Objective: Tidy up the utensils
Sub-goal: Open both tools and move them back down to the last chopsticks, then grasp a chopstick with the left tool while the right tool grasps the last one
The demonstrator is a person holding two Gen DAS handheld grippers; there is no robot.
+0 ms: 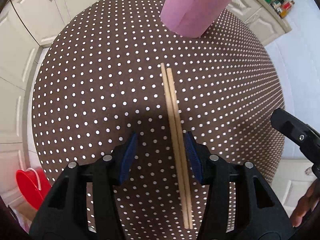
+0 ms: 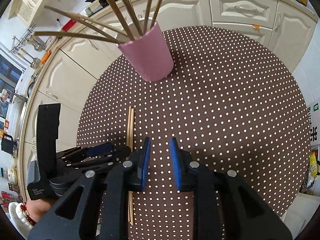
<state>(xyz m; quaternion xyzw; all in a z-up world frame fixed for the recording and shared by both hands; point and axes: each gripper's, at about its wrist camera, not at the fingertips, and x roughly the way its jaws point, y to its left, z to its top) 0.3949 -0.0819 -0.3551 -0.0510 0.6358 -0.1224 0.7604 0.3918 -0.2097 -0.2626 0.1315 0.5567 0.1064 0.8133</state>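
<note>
A pair of chopsticks [image 1: 176, 140] lies flat on the polka-dot worktop [image 1: 100, 92], side by side and touching along their length, running straight ahead between the pads of the left tongs [image 1: 160, 156] and lying hard against the right-hand blue pad, with a wide gap to the left-hand one. The left tongs stand open around them and grip nothing yet. The sticks are pale, plain wood, slim and round, one end reaching slightly further forward than the other. They look light and stiff, and being smooth and round they would likely roll or scissor apart if squeezed off-centre; the better hold seems to be near their middle, just ahead of where the pads sit now, pinching both together across their width so they come up as one. Low against the cloth, they may need the pads pressed right down to the surface to catch them. Well ahead of the left tongs stands the pink cup [image 2: 148, 56], upright, with several longer sticks [image 2: 120, 20] fanned out of it, the probable destination. The right tongs [image 2: 159, 160] hover just to the right of the chopsticks, partly open and empty over bare cloth.
</note>
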